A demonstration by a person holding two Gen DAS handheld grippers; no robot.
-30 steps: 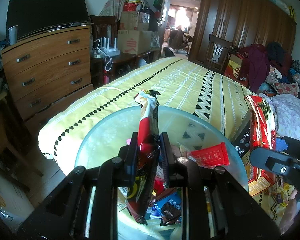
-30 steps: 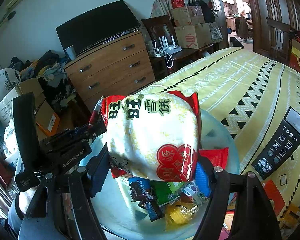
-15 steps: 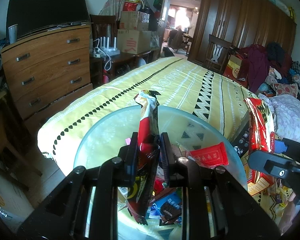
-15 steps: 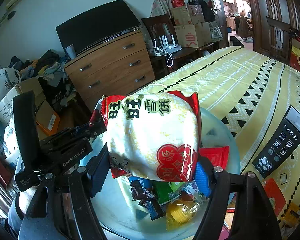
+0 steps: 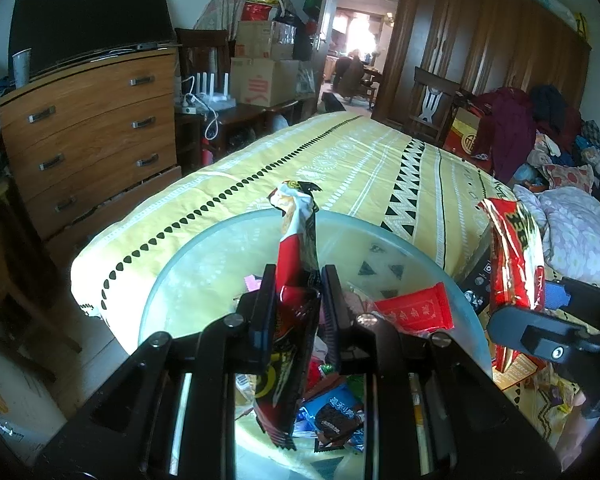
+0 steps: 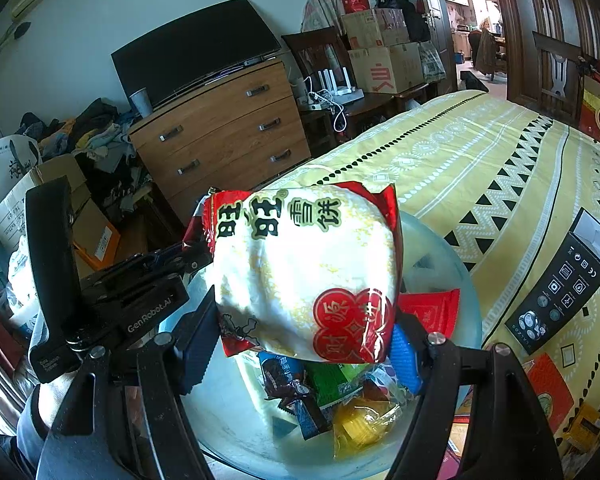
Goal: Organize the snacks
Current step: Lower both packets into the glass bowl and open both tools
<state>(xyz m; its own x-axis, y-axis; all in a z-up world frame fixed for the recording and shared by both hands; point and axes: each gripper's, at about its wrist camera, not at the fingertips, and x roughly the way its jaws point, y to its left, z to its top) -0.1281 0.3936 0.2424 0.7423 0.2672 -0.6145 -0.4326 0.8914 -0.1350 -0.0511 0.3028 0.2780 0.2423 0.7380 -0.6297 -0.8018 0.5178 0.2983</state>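
My left gripper (image 5: 297,302) is shut on a narrow red and black snack packet (image 5: 294,264), held upright above a round glass tray (image 5: 188,280) that rests on the yellow bedspread. My right gripper (image 6: 302,334) is shut on a puffy white and red rice-cracker bag (image 6: 304,268), held above the same tray (image 6: 448,248). That bag also shows edge-on in the left wrist view (image 5: 516,264). Several small snacks lie in the tray: a red sachet (image 5: 414,312), a blue cookie pack (image 5: 336,416), a green pack (image 6: 332,380) and a yellow candy (image 6: 360,424).
A black box with printed icons (image 6: 560,292) lies on the bedspread (image 5: 360,168) right of the tray. A wooden dresser (image 5: 88,136) with a TV stands to the left. Cardboard boxes (image 5: 264,80), a chair (image 5: 432,100) and piled clothes (image 5: 540,136) ring the bed.
Almost nothing moves. Both grippers keep their packets above the tray; the right gripper with its bag has drifted slightly.
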